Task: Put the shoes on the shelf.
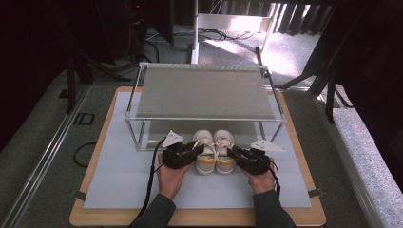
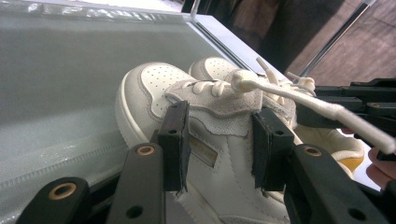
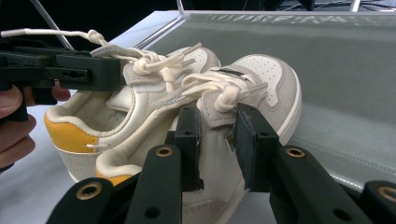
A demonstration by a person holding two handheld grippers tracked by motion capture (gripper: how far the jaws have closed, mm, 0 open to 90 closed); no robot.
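Sneakers [image 1: 215, 152] w/ no legible brand, clamped by both grippers.

Left gripper [image 1: 198, 149]: black body, grey three-cornered plate at 11 o'clock, black cable trailing toward 6 o'clock.
Right gripper [image 1: 232, 151]: black, matching grey plate.
Jaws: brass-ringed rivet holes.
Sleeves [image 1: 157, 213]: dark grey.

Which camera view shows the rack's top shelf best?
The high view: the whole top shelf shows from above, with its frame and the shoes at the front edge below it. The two gripper views show the rack's grey lower shelf behind the shoes.
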